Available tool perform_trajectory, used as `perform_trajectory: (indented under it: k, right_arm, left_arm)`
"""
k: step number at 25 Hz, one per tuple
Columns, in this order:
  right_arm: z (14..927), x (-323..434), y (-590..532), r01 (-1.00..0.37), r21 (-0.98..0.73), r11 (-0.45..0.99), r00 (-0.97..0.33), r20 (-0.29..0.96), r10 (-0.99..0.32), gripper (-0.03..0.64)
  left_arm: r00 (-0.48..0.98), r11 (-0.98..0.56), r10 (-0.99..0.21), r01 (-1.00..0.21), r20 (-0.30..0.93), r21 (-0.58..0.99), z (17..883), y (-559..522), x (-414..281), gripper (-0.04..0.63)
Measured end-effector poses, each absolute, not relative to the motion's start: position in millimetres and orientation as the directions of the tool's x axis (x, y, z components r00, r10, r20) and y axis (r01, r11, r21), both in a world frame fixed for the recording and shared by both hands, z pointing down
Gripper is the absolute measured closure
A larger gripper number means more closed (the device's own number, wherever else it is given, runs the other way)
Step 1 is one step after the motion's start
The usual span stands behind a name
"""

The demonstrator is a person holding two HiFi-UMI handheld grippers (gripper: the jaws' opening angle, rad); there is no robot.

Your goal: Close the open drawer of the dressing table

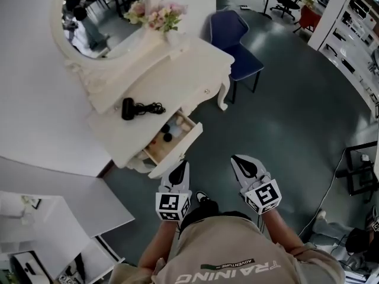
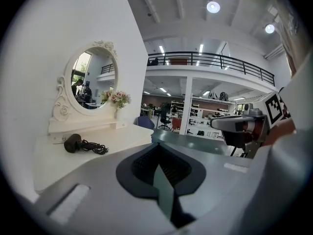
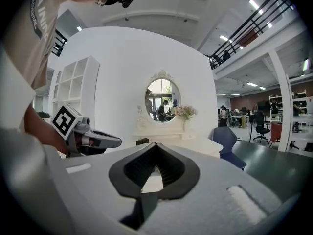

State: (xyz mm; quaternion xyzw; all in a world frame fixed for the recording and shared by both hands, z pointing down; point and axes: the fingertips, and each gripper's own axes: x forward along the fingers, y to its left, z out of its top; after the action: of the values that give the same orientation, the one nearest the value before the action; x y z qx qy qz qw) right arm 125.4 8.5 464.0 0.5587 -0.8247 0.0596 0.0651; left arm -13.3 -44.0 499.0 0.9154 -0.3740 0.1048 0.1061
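Drawer (image 1: 179, 152) is open, pulled out of the dressing table (image 1: 183, 70), at 11 o'clock from the left gripper (image 1: 181, 165). There are small dark items inside, too small to identify. Left gripper is clenched with nothing between the jaws. Its tip is just beside the drawer front; can't tell if it touches. Right gripper (image 1: 238, 160) is also clenched and empty, at 3 o'clock from the left one, over the floor (image 1: 284, 117) and apart from the drawer. Hair dryer (image 1: 128, 108) with its cord lies on the tabletop, at 10 o'clock from the drawer. Mirror (image 1: 100, 16) and flowers (image 1: 163, 15) are at the table's back edge. Blue chair (image 1: 234, 40) is at 1 o'clock from the table.
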Motion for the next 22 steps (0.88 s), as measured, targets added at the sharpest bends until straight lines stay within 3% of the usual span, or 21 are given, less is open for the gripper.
perform_trajectory:
  k: [11, 22]
  right_arm:
    - [458.0, 95.8, -36.8, -0.893, 0.011, 0.451, -0.44, 0.198, -0.876, 0.615]
    - [468.5, 65.4, -98.0, -0.78, 0.01, 0.625, -0.607, 0.227, -0.761, 0.615]
  left_arm:
    - [0.646, -0.637, -0.719, -0.76, 0.255, 0.131, 486.9, -82.8, -39.1, 0.577]
    - [0.48, -0.46, -0.827, -0.877, 0.294, 0.139, 494.8, -108.5, -77.2, 0.577]
